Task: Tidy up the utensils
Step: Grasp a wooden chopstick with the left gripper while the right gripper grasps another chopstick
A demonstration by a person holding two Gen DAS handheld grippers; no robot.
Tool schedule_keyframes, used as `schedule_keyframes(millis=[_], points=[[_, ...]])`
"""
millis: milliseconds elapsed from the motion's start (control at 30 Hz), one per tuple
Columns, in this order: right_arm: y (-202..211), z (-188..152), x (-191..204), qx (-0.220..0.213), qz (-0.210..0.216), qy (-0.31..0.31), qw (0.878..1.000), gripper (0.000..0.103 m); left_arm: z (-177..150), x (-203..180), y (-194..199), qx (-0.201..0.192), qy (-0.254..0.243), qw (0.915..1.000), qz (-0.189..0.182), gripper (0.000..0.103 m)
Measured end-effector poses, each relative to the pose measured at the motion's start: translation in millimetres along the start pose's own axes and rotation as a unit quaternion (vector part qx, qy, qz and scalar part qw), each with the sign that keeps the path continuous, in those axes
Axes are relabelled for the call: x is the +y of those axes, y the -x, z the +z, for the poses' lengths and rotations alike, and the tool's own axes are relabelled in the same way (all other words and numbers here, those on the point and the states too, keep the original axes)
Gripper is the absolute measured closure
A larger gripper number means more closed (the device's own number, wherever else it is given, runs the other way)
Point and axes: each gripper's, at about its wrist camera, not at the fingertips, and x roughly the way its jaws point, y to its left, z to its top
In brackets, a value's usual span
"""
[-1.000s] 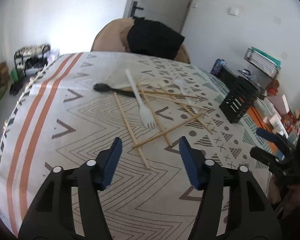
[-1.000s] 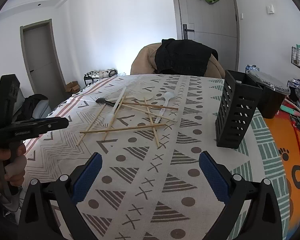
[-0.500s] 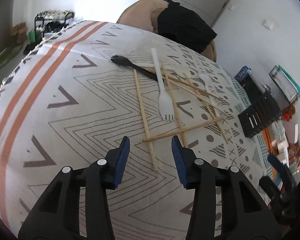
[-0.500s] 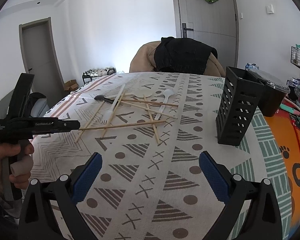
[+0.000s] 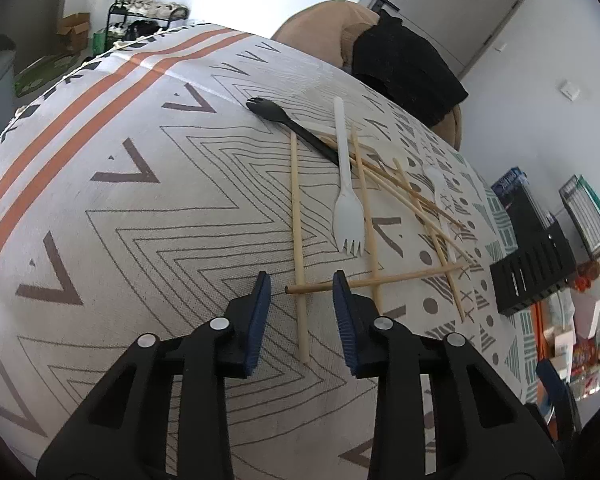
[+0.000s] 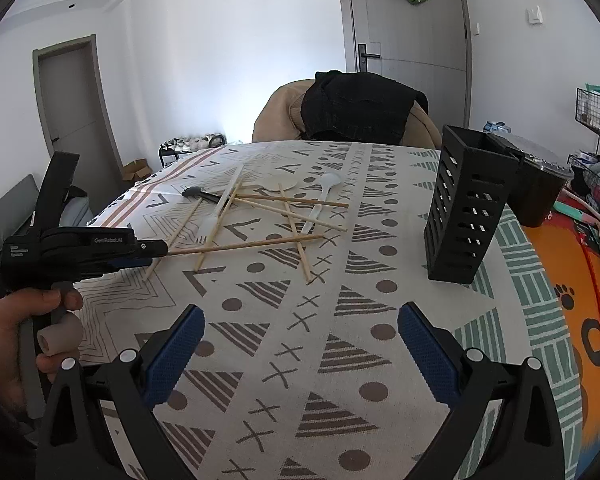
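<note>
Several wooden chopsticks lie crossed on the patterned tablecloth with a white fork, a black spork and a white spoon. My left gripper is open, its jaws narrowed, with the near end of one chopstick and the tip of a crosswise chopstick between its fingertips. It also shows in the right wrist view. My right gripper is wide open and empty above the cloth. A black slotted utensil holder stands upright at the right.
A dark lidded cup stands behind the holder. A tan chair with a black garment sits at the table's far edge. An orange mat covers the table's right side. Boxes and clutter lie beyond it.
My left gripper has moved forward and down to the chopsticks' near ends and its jaws have narrowed. The right gripper has barely moved.
</note>
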Motion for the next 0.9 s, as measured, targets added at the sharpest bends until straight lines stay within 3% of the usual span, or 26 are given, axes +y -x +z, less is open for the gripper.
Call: schedule_keyframes(millis=[233,500,733,900], points=[[-3,2,0,0.001,0.002,0.001,1.0,0.008,-3,2,7,-0.018,0.019,0.9996,-0.01,0.087],[-21,15,9,0.012,-0.001,0.012,1.0,0.011,9,-9,48,-0.102,-0.007,0.9942,-0.031,0.094],[-47,27,10,0.035,-0.005,0.017,0.999,0.037,26,-37,83,-0.166,-0.053,0.9832,-0.055,0.098],[-68,34,3,0.061,0.004,0.005,0.998,0.055,32,-51,100,-0.198,-0.081,0.9756,-0.048,0.098]])
